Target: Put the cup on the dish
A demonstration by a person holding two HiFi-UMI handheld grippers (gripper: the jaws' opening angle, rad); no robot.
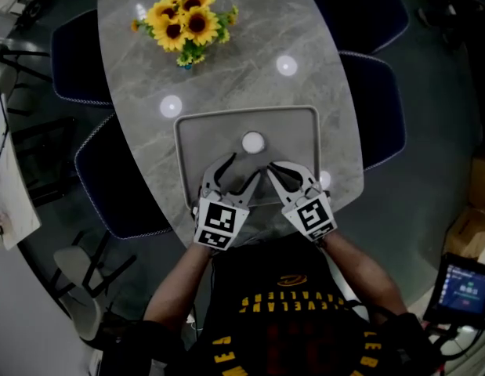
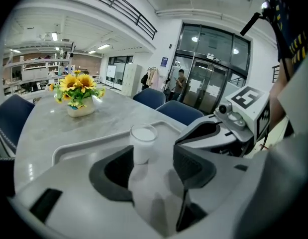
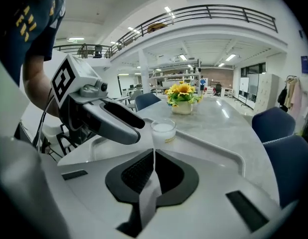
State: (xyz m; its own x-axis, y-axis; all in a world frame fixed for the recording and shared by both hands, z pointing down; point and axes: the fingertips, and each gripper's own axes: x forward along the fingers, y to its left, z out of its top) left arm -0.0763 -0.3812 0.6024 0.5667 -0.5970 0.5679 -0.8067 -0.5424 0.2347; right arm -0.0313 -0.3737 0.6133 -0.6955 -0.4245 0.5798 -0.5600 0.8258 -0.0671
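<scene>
A small white cup (image 1: 253, 141) stands upright on a grey tray-like dish (image 1: 187, 143), a little beyond both grippers. My left gripper (image 1: 246, 165) hovers over the dish's near edge, open. Between its jaws, in the left gripper view, the cup (image 2: 143, 141) shows farther off, untouched. My right gripper (image 1: 270, 166) sits beside it on the right, its jaws brought together with nothing between them. The right gripper view has its jaw tips (image 3: 154, 152) meeting just short of the cup (image 3: 163, 132), with the left gripper (image 3: 109, 123) at the left.
A vase of sunflowers (image 1: 187, 26) stands at the far end of the oval marble table (image 1: 305, 22). Dark blue chairs (image 1: 375, 108) ring the table. A small lit screen (image 1: 461, 288) sits by the person's right side.
</scene>
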